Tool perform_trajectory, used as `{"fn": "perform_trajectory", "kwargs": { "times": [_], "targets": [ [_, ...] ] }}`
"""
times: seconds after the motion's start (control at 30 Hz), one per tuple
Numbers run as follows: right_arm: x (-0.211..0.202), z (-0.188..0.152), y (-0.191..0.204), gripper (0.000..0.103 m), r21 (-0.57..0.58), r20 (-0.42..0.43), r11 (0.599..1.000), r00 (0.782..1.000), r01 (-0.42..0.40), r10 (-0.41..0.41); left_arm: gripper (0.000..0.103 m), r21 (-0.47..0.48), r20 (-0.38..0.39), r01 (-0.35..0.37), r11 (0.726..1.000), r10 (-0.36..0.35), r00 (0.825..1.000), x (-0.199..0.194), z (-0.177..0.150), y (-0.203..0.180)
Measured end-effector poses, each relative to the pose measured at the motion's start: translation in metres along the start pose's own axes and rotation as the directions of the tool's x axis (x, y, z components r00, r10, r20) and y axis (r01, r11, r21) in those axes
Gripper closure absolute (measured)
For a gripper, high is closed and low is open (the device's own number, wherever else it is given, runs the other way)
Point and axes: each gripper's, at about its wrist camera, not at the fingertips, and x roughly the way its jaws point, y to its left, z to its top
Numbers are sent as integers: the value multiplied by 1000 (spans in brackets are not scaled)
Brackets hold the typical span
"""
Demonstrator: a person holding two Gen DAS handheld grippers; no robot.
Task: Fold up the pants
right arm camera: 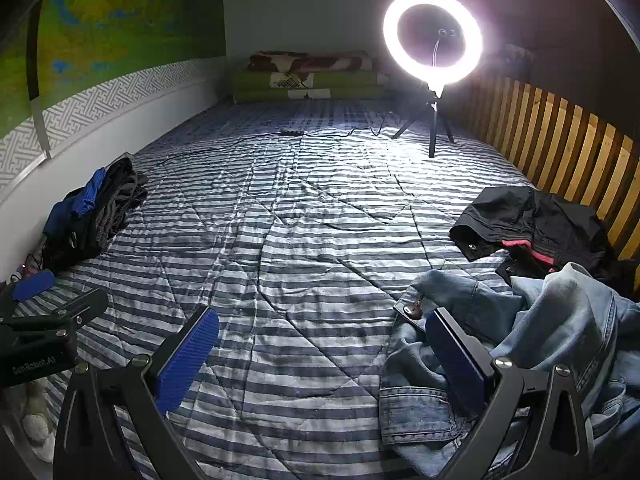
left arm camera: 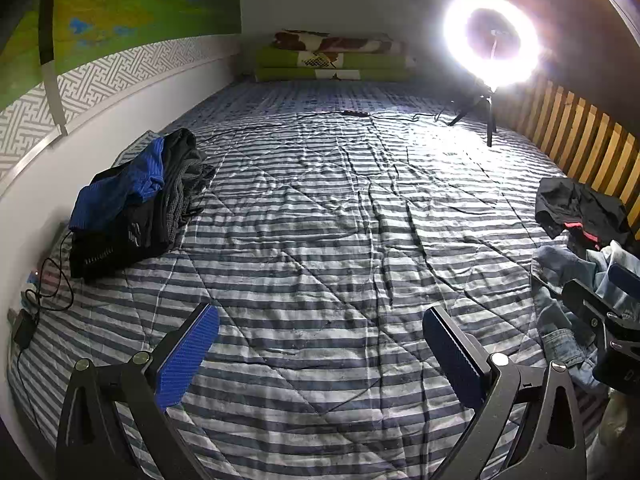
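— While both jaws gape empty, are any folded?
— Perhaps that pile (left arm camera: 132,204) at the bed's (left arm camera: 320,240) left edge. Jeans (right arm camera: 520,340) still crumpled at its right edge, beside the right gripper (right arm camera: 320,356); left gripper (left arm camera: 320,356) over bare bedding.

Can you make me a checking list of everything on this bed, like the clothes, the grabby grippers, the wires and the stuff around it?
Surface: striped quilt, wrinkled, bare in the middle.
Job's things: crumpled blue jeans on the right; black pants with a pink trim behind them, unfolded.
Clutter: pile of dark and blue clothes by the left wall.
Grippers: left gripper open, empty, over the quilt; right gripper open, one finger beside the jeans.
Cables: thin cable running across the quilt from the ring light; more cable at the left edge.
Surroundings: wooden slat rail on the right; folded blankets at the far end.
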Motion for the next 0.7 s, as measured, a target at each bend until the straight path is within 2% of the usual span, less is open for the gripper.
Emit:
{"fn": "perform_trajectory", "kwargs": {
  "times": [0.7],
  "targets": [
    [0,0,2,1,-3,-2,1000,1000,1,-1,0,-10,8,-4,1000,5,1000,-5,-1,-1]
  ]
}}
